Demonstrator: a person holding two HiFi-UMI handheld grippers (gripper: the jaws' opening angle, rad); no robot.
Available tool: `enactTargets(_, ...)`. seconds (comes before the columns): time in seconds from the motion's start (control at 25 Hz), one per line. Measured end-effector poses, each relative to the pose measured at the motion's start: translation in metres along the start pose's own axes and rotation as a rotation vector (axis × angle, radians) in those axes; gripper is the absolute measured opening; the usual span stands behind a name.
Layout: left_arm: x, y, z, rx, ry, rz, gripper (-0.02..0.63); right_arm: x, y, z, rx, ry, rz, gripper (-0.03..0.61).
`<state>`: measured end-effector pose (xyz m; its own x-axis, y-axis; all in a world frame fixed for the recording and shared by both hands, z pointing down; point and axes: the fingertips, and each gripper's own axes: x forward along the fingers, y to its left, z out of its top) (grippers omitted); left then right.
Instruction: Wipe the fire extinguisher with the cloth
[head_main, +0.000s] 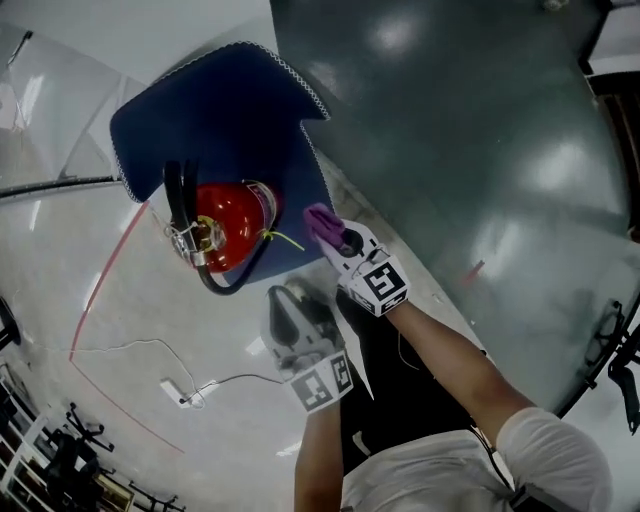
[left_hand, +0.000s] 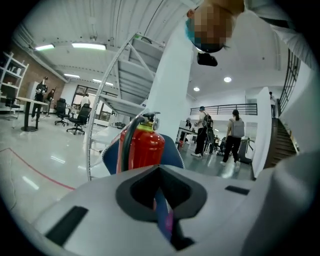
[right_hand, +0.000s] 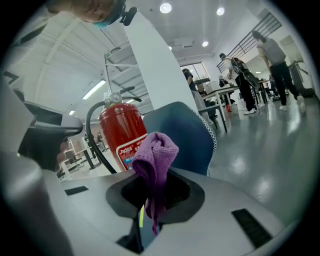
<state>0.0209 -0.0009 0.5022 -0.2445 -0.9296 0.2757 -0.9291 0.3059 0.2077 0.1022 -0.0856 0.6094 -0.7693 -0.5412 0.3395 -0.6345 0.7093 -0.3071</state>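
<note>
A red fire extinguisher (head_main: 228, 225) with a black hose stands on a dark blue mat (head_main: 225, 120) on the glossy floor. My right gripper (head_main: 332, 235) is just right of it, shut on a bunched purple cloth (head_main: 320, 218). The cloth is close to the cylinder's side; I cannot tell if they touch. In the right gripper view the cloth (right_hand: 155, 157) sticks up from the right gripper (right_hand: 149, 212), with the extinguisher (right_hand: 122, 135) behind it. My left gripper (head_main: 290, 312) hangs below the extinguisher, apart from it. In its own view the left gripper (left_hand: 162, 215) has its jaws together, and the extinguisher (left_hand: 142, 147) is ahead.
A large dark grey panel (head_main: 480, 130) fills the right of the head view. A red floor line (head_main: 100, 290) and a white cable with a power strip (head_main: 175, 392) lie at the left. People (left_hand: 232, 137), office chairs (left_hand: 75, 120) and a staircase (left_hand: 130, 75) are in the background.
</note>
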Motion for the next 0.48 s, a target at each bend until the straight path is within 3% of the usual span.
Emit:
enactTargets(0.2,0.018,-0.003,-0.043,-0.021,0.017,0.031,0.005,0.038,-0.012,-0.047,0.028,0.056,0.033,0.052)
enactTargets(0.48,0.029,0.008,-0.066,-0.024,-0.001,0.039,0.005,0.085,-0.028,-0.092,0.077,0.109,0.033,0.052)
